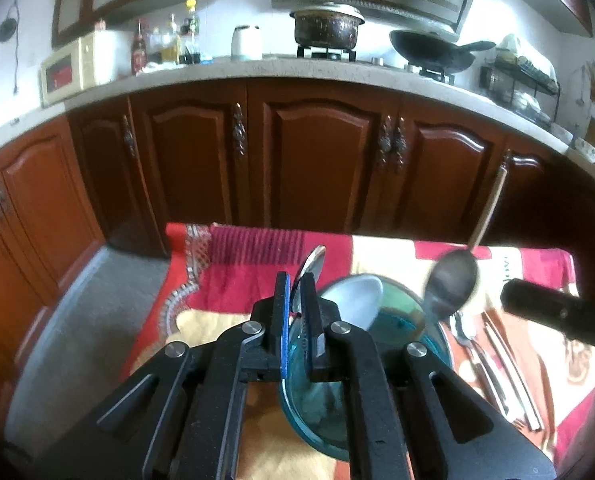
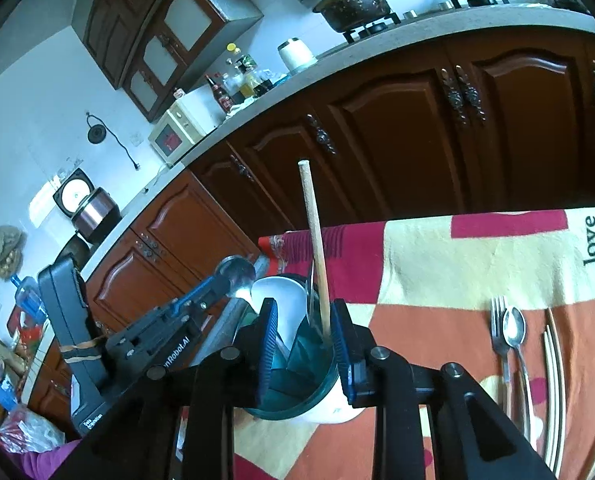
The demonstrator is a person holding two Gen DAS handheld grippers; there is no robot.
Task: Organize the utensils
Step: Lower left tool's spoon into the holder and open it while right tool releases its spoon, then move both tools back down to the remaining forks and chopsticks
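Progress looks partial: the blue-green cup point(image 2: 297, 376), low in the centre of the right wrist view, already holds a white spoon point(image 2: 277, 300), while a fork point(image 2: 499, 332), a small spoon point(image 2: 514, 330) and pale chopsticks point(image 2: 553, 380) lie on the patterned cloth point(image 2: 457, 260) at lower right. The left gripper point(image 1: 296, 300) pinches a metal spoon point(image 1: 311, 266) just above the cup. The right gripper point(image 2: 303, 340) sits half spread around the cup, pinching a wooden-handled ladle point(image 1: 455, 280) that rises to mid-frame.
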